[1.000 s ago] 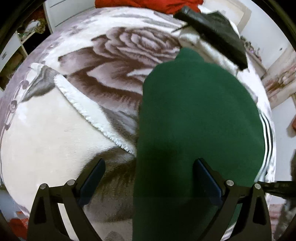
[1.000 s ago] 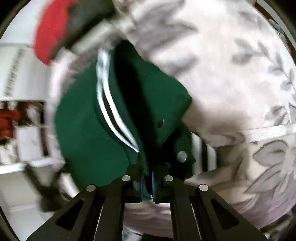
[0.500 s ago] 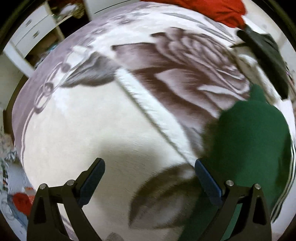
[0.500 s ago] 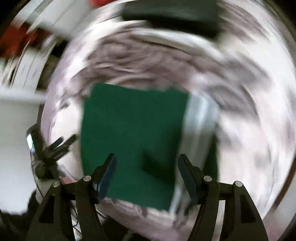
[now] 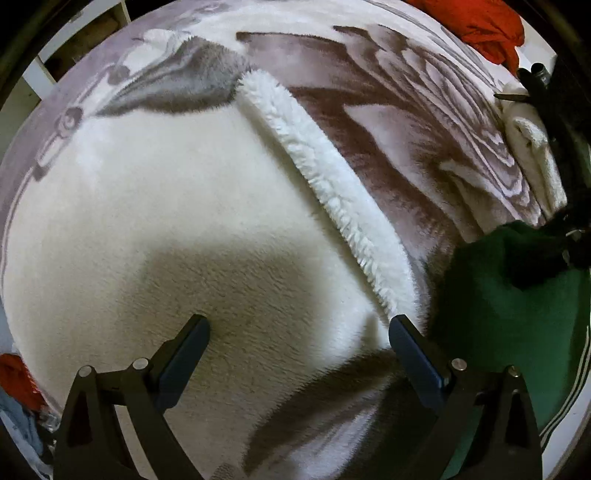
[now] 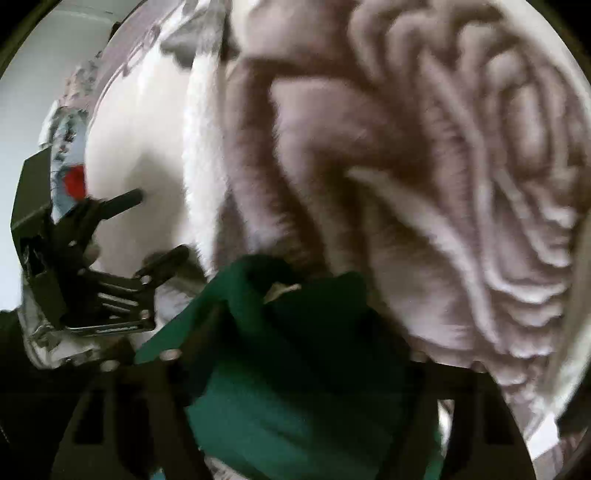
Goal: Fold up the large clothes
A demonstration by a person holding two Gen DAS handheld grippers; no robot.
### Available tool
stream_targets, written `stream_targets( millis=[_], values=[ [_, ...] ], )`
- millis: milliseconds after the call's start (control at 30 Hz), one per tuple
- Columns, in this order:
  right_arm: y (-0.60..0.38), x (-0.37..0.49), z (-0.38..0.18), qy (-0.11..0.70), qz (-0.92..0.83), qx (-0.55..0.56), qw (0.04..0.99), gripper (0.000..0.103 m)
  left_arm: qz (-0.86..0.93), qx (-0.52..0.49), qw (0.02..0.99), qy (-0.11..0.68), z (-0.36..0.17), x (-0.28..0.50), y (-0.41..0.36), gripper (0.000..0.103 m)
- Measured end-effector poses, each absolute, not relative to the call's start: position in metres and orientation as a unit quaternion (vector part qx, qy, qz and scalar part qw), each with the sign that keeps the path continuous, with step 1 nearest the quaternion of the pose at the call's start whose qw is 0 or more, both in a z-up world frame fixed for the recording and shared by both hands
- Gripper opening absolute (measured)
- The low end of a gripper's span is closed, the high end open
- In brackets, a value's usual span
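One garment (image 5: 509, 325), green, white-striped, lies bunched on blanket (image 5: 184, 229), right of fleece hem (image 5: 332, 206). Judged mid-fold: neat fold not finished. Right gripper (image 6: 295, 369) pressed into cloth, fingers buried, spread unclear. Left gripper (image 5: 299, 332) wide, empty, over blanket left of hem.

There is one green garment (image 5: 509, 325), with white stripes along its edge. There is one plush blanket (image 5: 184, 206), white with a brown flower print, and it has one fluffy white folded border. One red cloth (image 5: 487, 26) lies at the far side of the bed, and one more small red piece (image 5: 16, 376) shows at the near left edge. Two grippers are there: the left gripper (image 5: 299, 332) with two jaws apart, and the right gripper (image 6: 295, 369), with two arms visible and its tips hidden by green fabric.
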State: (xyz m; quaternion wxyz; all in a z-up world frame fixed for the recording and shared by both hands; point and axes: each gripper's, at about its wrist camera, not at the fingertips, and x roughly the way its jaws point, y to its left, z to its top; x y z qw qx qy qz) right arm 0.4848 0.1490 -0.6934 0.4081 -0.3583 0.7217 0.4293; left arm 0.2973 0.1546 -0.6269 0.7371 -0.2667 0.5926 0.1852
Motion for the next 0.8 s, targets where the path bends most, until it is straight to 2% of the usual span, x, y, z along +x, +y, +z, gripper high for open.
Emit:
stream_targets(
  millis=[67,167,233,267,333,367,400,500,567,667,700,733,800],
  values=[
    [0.138,0.510,-0.713,0.803,0.373,-0.246,0.394,0.045,0.179,-0.270,0.739,0.591,-0.627,0.295,0.157,0.100],
    [0.100,0.542,-0.725,0.881,0.271,-0.068,0.383,0.039,0.173,-0.275,0.740,0.589,-0.626,0.294,0.162,0.100],
    [0.067,0.553,-0.734,0.903,0.222,0.047,0.364,0.037,0.168,-0.278,0.740,0.589,-0.626,0.295,0.166,0.100],
    [0.061,0.552,-0.735,0.905,0.220,0.055,0.360,0.037,0.165,-0.274,0.741,0.590,-0.626,0.296,0.166,0.100],
    [0.071,0.554,-0.726,0.894,0.243,0.007,0.376,0.049,0.162,-0.267,0.745,0.590,-0.624,0.298,0.167,0.100],
    [0.087,0.554,-0.711,0.879,0.272,-0.044,0.388,0.061,0.161,-0.267,0.746,0.589,-0.622,0.298,0.169,0.100],
    [0.102,0.554,-0.700,0.861,0.299,-0.085,0.404,0.066,0.162,-0.268,0.746,0.588,-0.622,0.297,0.170,0.100],
    [0.144,0.547,-0.658,0.778,0.369,-0.221,0.459,0.073,0.165,-0.279,0.743,0.586,-0.623,0.294,0.175,0.100],
    [0.170,0.528,-0.654,0.748,0.402,-0.298,0.436,0.073,0.169,-0.284,0.740,0.586,-0.625,0.291,0.178,0.100],
    [0.193,0.491,-0.690,0.738,0.416,-0.395,0.355,0.073,0.169,-0.281,0.739,0.589,-0.628,0.287,0.181,0.100],
    [0.192,0.484,-0.698,0.721,0.417,-0.435,0.343,0.070,0.168,-0.280,0.739,0.589,-0.628,0.287,0.181,0.100],
    [0.191,0.468,-0.709,0.700,0.421,-0.468,0.336,0.061,0.165,-0.275,0.741,0.590,-0.628,0.285,0.181,0.100],
    [0.184,0.476,-0.732,0.764,0.365,-0.408,0.342,0.049,0.161,-0.262,0.743,0.594,-0.628,0.283,0.181,0.100]
  ],
)
